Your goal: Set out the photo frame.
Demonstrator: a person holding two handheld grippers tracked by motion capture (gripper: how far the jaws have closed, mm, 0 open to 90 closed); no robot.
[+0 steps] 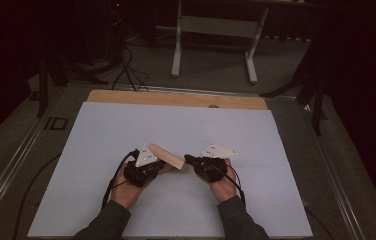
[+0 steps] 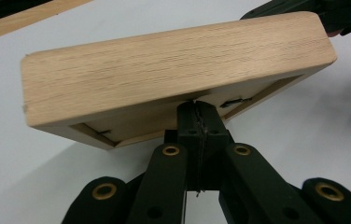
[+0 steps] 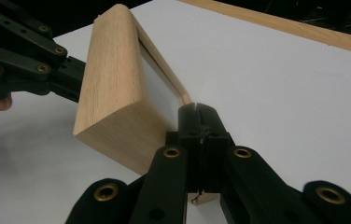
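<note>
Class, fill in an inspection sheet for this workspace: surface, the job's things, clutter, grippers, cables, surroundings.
Surface: white sheet covers the table; a wooden strip shows along its far edge.
Job's things: wooden box, tilted, held up between both grippers.
Clutter: nothing seen.
Grippers: left gripper shut on the box's lower rim; right gripper shut on its edge.
Cables: a black cable trails from each gripper; more lie on the floor.
Surroundings: dark room, a white table frame behind.
</note>
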